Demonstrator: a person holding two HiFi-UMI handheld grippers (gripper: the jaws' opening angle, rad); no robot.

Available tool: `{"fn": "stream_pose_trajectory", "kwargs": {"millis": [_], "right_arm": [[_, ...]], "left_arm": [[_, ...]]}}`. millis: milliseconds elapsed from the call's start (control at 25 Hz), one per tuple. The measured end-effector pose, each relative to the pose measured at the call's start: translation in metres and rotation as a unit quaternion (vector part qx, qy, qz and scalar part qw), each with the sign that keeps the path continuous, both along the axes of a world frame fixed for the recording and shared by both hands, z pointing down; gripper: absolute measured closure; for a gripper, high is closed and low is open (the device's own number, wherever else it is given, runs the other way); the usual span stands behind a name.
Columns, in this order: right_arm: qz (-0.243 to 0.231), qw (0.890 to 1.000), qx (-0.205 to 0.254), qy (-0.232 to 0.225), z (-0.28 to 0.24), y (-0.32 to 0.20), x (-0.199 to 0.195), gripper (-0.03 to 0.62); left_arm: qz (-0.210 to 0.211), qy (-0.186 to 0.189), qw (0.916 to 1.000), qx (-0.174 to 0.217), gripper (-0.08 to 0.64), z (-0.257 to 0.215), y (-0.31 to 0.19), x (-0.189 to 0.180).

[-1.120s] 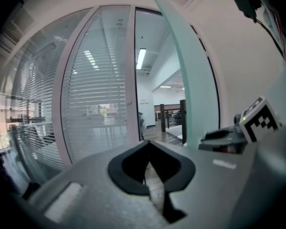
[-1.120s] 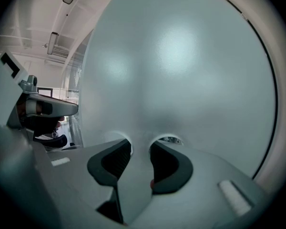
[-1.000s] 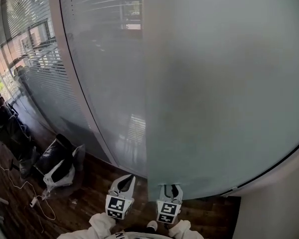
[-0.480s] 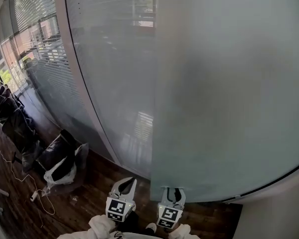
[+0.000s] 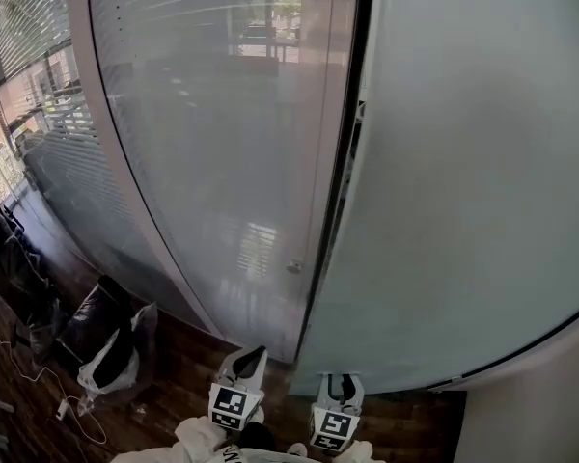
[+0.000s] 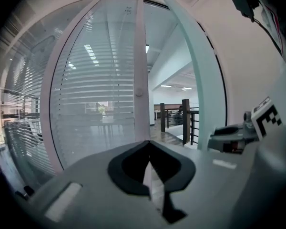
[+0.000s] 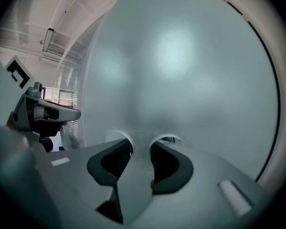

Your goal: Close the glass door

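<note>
— Where is the glass door [image 5: 463, 181]?

— It fills the right half of the head view, a big frosted pane. It is not shut: a dark gap [image 5: 345, 181] runs from top to floor between its left edge and the white post [image 5: 320, 162] beside it.

— What lies on the other side of that post?

— A glass wall [image 5: 203, 123] with blinds behind it, curving off to the left. A small round knob [image 5: 294, 267] sits on the post.

— And the grippers?

— Both are low down at the foot of the door, side by side. The right gripper [image 7: 141, 143] faces the frosted pane near its free edge. Its jaws stand wide apart with nothing between them. The tips are right up at the glass, but whether they press on it cannot be told.

— The left one?

— The left gripper [image 6: 148, 142] points at the post and the opening beside it. Its jaws are closed together, with nothing held. Through the opening, its view shows a dark railing [image 6: 186, 120] in a bright room beyond.

— Anything else around?

— A dark wood floor [image 5: 183, 408] lies under the person. Dark bags [image 5: 82, 321] and a white bag [image 5: 111, 360] sit by the glass wall at the left. A thin white cable [image 5: 39, 379] lies on the floor near them.
</note>
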State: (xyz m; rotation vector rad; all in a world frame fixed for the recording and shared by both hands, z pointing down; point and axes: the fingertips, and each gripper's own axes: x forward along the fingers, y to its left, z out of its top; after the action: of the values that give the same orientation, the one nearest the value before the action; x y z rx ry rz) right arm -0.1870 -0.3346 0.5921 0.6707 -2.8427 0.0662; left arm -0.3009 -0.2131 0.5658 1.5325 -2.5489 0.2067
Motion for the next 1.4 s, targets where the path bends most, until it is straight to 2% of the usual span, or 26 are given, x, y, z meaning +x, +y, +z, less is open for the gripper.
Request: {"fn": "stream_pose_trajectory", "kwargs": {"millis": [240, 480, 840, 1400], "right_arm": [[0.038, 0.999, 0.002, 0.001, -0.007, -0.014, -0.007, 0.457], [0.063, 0.998, 0.003, -0.007, 0.013, -0.021, -0.016, 0.456], [0.103, 0.995, 0.003, -0.011, 0.015, -0.034, -0.024, 0.454], [0.14, 0.99, 0.006, -0.015, 0.016, -0.046, -0.033, 0.453]], "left_arm": [[0.042, 0.003, 0.9991, 0.005, 0.558, -0.01, -0.022, -0.023], [0.071, 0.004, 0.9975, 0.004, 0.558, 0.011, -0.029, -0.046], [0.116, 0.006, 0.9932, 0.012, 0.558, 0.008, -0.037, -0.063], [0.145, 0.006, 0.9894, 0.012, 0.558, 0.016, -0.031, -0.085]]}}
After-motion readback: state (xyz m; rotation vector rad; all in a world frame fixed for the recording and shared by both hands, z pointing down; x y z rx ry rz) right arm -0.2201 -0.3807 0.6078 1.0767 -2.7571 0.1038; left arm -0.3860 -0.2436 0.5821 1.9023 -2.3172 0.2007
